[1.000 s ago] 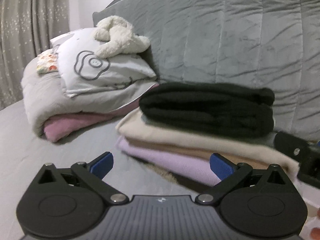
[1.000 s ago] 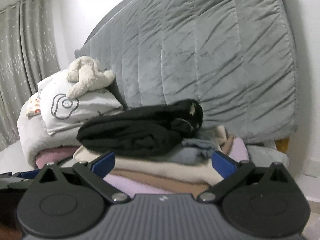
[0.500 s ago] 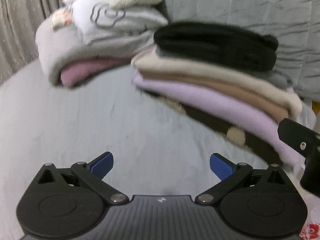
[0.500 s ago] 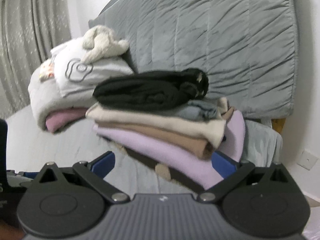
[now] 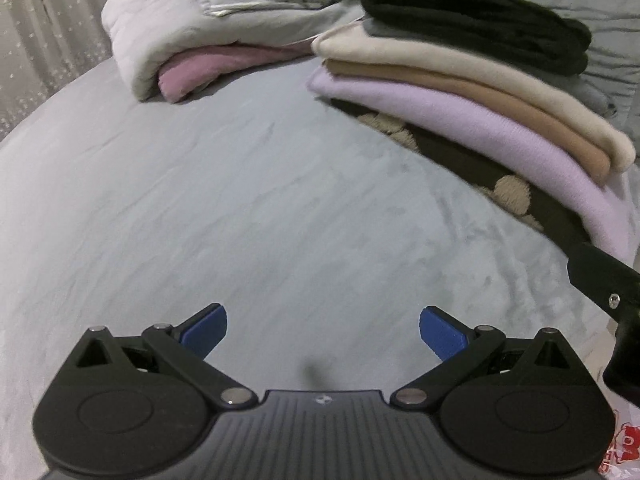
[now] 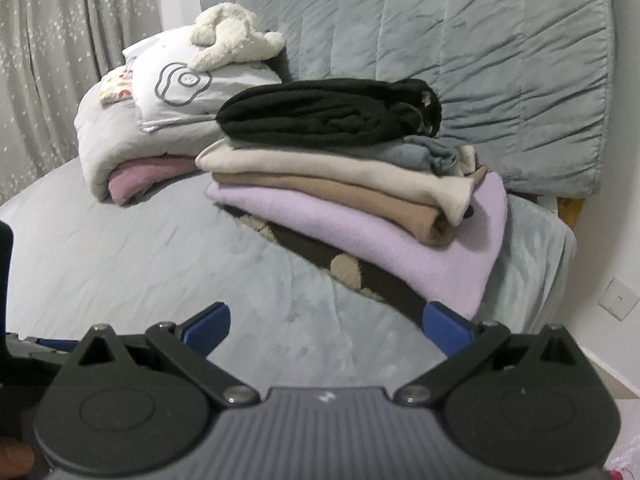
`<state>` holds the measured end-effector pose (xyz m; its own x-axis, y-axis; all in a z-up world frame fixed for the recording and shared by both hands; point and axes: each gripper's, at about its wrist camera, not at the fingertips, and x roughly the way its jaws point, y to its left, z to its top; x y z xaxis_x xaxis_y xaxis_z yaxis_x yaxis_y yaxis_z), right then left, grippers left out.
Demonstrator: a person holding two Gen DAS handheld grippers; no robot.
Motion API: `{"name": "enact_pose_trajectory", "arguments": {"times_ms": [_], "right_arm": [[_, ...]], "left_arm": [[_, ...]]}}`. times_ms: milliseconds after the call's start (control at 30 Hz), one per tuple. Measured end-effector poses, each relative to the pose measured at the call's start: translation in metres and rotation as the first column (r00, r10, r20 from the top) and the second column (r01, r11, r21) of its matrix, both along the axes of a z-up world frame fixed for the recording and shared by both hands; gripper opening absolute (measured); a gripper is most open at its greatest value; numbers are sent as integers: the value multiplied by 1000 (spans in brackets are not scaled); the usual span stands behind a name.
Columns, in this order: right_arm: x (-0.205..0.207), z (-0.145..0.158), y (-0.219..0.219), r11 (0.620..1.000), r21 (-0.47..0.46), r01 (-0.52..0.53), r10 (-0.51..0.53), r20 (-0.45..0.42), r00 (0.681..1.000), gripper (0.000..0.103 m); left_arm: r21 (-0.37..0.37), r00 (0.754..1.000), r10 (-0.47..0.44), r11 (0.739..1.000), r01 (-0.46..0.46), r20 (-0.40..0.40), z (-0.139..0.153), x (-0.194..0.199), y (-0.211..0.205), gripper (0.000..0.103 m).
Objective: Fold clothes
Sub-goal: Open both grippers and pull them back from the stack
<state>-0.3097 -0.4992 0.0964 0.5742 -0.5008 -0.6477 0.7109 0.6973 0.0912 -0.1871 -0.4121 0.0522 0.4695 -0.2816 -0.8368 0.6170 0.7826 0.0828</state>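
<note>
A stack of folded clothes (image 6: 352,200) lies on the grey bed (image 5: 240,208) near the headboard. A black garment (image 6: 328,114) tops it, over cream, tan and lilac (image 5: 460,120) pieces and a dark dotted one (image 5: 508,196) at the bottom. My left gripper (image 5: 323,330) is open above bare sheet, well short of the stack. My right gripper (image 6: 326,328) is open too, nothing between its fingers, with the stack ahead and apart from it. Part of the right gripper shows at the right edge of the left wrist view.
A folded grey duvet over a pink blanket (image 6: 140,176) sits left of the stack, with a pillow (image 6: 192,80) and a white plush toy (image 6: 232,36) on top. The quilted headboard (image 6: 480,60) rises behind. Curtains (image 6: 52,60) hang at left. The bed's right edge drops beside a wall socket (image 6: 618,298).
Both grippers have pulled back from the stack and tilted down, so more bare sheet lies in front of them. The stack itself has not changed. Both stay open.
</note>
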Motion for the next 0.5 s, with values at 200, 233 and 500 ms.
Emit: {"name": "enact_pose_trajectory", "arguments": {"times_ms": [200, 233, 500], "right_arm": [[3, -4, 13, 999, 6, -32, 32, -28, 999, 103], [4, -5, 15, 999, 5, -40, 40, -34, 999, 103], [24, -15, 38, 993, 17, -116, 117, -64, 991, 103]], "left_arm": [[21, 998, 56, 998, -55, -17, -7, -2, 19, 103], [23, 998, 66, 998, -66, -21, -8, -2, 22, 103], [55, 989, 150, 987, -149, -17, -23, 10, 49, 103]]}}
